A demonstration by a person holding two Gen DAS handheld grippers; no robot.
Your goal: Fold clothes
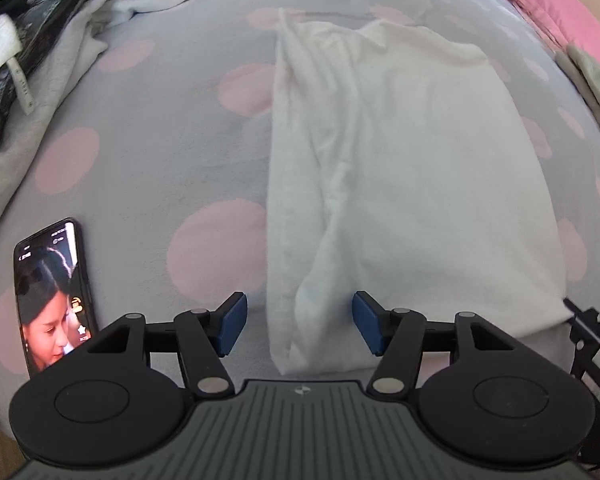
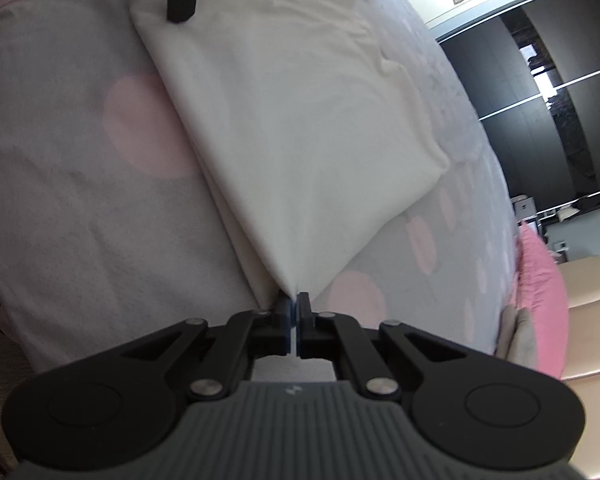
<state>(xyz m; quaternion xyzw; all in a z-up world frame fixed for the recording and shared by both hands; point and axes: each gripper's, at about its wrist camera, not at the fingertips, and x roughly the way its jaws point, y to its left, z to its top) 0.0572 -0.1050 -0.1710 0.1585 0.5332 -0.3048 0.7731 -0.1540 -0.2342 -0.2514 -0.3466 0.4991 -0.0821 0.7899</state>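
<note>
Right claw (image 2: 293,307) clamped on the near corner of the white garment (image 2: 300,128), cloth pinched between its pads. Left claw (image 1: 300,322) spread apart, blue pads (image 1: 233,322) either side of the garment's near folded edge, not pressing it. Garment lies partly folded on the grey bedspread with pink dots (image 1: 160,140). Phone (image 1: 54,296) with lit screen on the bed, left of the left claw. Pile of other clothes (image 1: 40,40) far left. Pink pillow (image 2: 540,296) at bed edge.
</note>
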